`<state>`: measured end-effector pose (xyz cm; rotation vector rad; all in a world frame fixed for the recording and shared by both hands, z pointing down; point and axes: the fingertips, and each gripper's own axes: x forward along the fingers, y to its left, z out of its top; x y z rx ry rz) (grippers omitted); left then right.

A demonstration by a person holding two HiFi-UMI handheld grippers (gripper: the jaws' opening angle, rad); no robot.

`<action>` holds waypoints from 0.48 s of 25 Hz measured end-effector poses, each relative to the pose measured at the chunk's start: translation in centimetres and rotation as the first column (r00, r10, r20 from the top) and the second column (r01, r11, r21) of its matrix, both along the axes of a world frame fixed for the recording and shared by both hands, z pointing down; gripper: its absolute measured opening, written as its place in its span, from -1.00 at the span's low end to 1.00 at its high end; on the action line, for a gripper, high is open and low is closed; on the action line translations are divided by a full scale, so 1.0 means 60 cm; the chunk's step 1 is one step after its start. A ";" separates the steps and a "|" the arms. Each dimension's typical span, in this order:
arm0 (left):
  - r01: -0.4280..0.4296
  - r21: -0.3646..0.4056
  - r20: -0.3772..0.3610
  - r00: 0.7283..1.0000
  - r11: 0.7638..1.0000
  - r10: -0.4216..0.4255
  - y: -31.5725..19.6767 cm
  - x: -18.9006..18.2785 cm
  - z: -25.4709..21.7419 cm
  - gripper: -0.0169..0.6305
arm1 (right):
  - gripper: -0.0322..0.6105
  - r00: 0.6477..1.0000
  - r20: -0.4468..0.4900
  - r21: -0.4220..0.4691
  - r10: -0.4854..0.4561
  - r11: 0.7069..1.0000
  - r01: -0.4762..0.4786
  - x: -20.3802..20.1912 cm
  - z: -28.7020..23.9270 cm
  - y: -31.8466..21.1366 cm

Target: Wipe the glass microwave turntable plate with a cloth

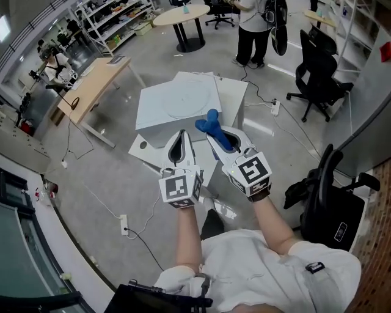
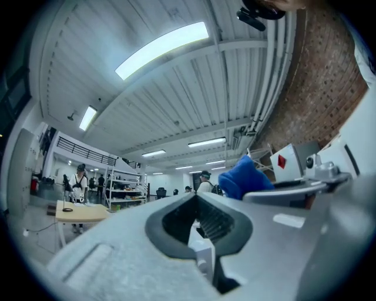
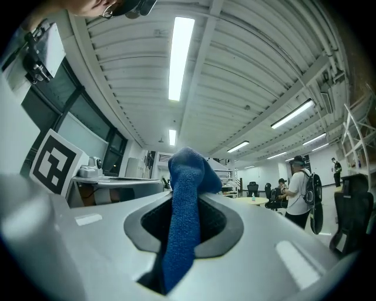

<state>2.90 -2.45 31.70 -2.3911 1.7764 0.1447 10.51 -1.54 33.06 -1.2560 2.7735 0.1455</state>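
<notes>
The glass turntable plate [image 1: 185, 101] lies flat as a faint clear circle on a white tabletop [image 1: 153, 119] in the head view. My right gripper [image 1: 212, 132] is shut on a blue cloth [image 1: 209, 121], which bunches out past the jaw tips near the table's front right corner. In the right gripper view the cloth [image 3: 183, 182] runs up between the jaws of that gripper [image 3: 185, 197]. My left gripper [image 1: 181, 134] is shut on nothing and is held beside the right one, short of the plate. The left gripper view shows its closed jaws [image 2: 197, 197] and the cloth [image 2: 242, 175] to the right.
A person [image 1: 253, 30] stands beyond the table. Black office chairs [image 1: 317, 70] [image 1: 333, 195] stand at the right. A wooden desk [image 1: 91, 85] is at the left and a round table [image 1: 181, 15] at the back. A power strip [image 1: 124, 224] and cables lie on the floor.
</notes>
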 end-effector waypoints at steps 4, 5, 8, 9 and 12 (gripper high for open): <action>-0.071 -0.014 -0.041 0.997 0.997 0.071 -0.096 -0.003 -0.013 -0.94 | -0.66 0.999 -0.015 -0.015 0.044 0.999 -0.044 -0.020 -0.002 -0.092; -0.081 -0.005 -0.047 0.996 0.997 0.081 -0.118 -0.008 -0.026 -0.94 | -0.66 0.999 -0.015 -0.008 0.046 0.999 -0.046 -0.029 -0.013 -0.111; -0.077 0.040 -0.061 0.995 0.996 0.079 -0.179 -0.044 -0.055 -0.94 | -0.66 0.997 -0.007 0.036 0.081 0.996 -0.081 -0.049 -0.046 -0.161; -0.077 0.045 -0.069 0.994 0.996 0.080 -0.195 -0.057 -0.059 -0.94 | -0.66 0.993 0.002 0.033 0.118 0.992 -0.118 -0.047 -0.049 -0.180; -0.082 0.039 -0.083 0.993 0.996 0.085 -0.237 -0.089 -0.053 -0.94 | -0.66 0.981 0.018 -0.014 0.192 0.981 -0.192 -0.043 -0.040 -0.240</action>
